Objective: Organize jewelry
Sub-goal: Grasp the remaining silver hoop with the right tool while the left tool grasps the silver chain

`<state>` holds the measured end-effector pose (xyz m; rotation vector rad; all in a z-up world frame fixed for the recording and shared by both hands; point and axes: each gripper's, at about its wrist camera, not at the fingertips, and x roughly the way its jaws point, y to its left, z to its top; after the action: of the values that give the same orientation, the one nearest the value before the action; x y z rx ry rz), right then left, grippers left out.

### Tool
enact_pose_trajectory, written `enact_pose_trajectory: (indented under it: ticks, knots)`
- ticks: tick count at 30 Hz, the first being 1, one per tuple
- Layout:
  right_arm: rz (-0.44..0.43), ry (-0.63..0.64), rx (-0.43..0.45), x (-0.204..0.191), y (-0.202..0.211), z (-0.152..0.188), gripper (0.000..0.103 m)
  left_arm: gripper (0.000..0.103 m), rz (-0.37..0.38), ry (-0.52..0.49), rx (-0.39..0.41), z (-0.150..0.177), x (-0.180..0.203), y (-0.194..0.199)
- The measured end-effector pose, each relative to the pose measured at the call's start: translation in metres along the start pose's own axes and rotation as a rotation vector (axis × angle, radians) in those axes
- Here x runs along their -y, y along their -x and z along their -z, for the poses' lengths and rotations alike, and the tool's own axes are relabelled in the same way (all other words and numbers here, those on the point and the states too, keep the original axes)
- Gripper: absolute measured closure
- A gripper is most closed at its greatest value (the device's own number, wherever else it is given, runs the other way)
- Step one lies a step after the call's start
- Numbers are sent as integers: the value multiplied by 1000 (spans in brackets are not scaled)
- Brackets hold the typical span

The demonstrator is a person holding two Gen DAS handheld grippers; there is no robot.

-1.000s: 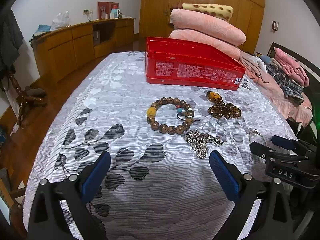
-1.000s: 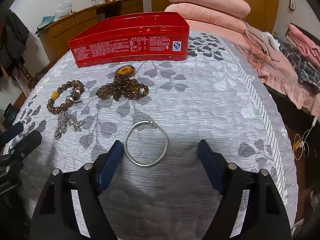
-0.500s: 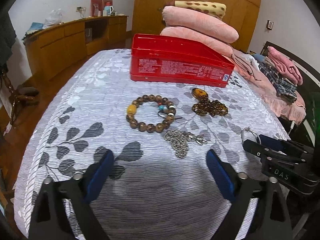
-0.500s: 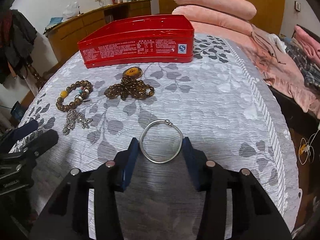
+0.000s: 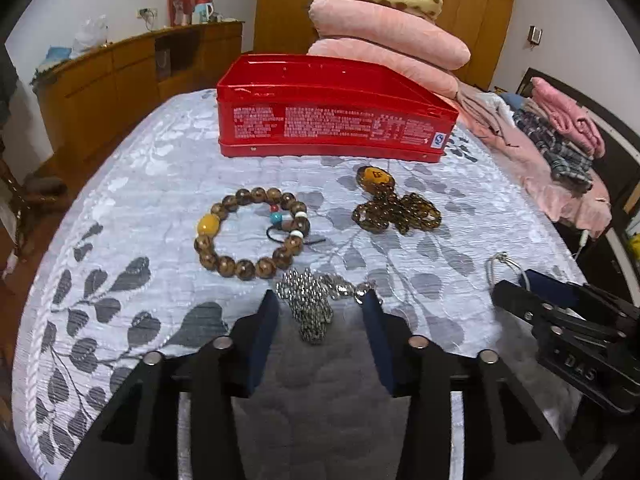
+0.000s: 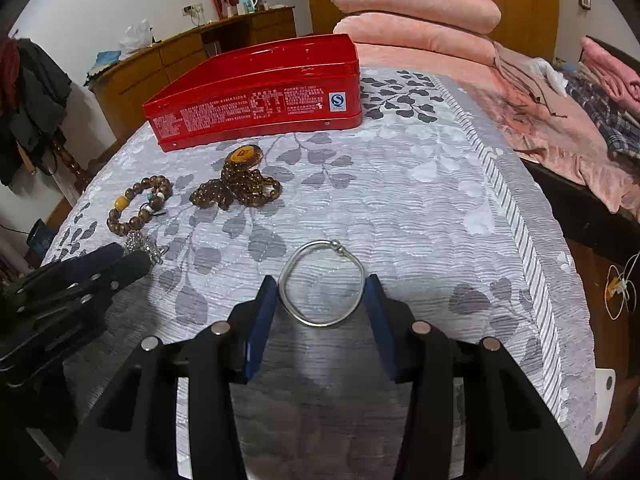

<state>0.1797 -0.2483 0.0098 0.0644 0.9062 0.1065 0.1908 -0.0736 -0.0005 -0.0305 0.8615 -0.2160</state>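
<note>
We see a grey leaf-patterned bedspread (image 5: 132, 208) with jewelry laid out before a red tin box (image 5: 332, 120), which stands open-topped toward the far side. Starting at the left, a bracelet of large brown wooden beads (image 5: 252, 236), with one yellow bead and a few small coloured ones, lies flat in a ring. Just nearer to us than it, touching its lower edge, sits a heap of silver chain (image 5: 312, 300). Our left gripper (image 5: 320, 320) is low over the cloth with its blue pads partly closed on either side of that heap; the right pad meets the clasp end, while the left pad stands just beside the heap, so we cannot tell whether the chain is truly pinched. Further right, near the box front, a dark amber bead necklace (image 6: 236, 188) is bunched up, its orange pendant lying toward the box. Right again and well apart from the rest, the silver bangle (image 6: 322, 284) rests flat on the cloth. Our right gripper (image 6: 322, 312) has its jaws drawn in against the bangle, one blue pad touching each side of the ring. Beyond the box, pink folded quilts (image 6: 416, 16) are stacked.
</note>
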Motion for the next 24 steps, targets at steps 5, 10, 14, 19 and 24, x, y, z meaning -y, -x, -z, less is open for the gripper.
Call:
enact_pose_trajectory:
  ticks: [5,10,14,19,24]
  knots:
    - [-6,-5,3,2,-2,-1,59,87,14,37,11,-4,-4,-4]
    - [9,10,2,-2,-2,0,59,88,54,77,18,-3,-13,-1]
    - [3,19,1,-5,-2,0,59,88,56,91,17,4,-19,9]
    - [10,30,-3,-8,-3,0,57,88,59,92,0,9,-26,11]
    - [21,47,-7,-12,-4,1,54,82,41,61,9,7,-19,8]
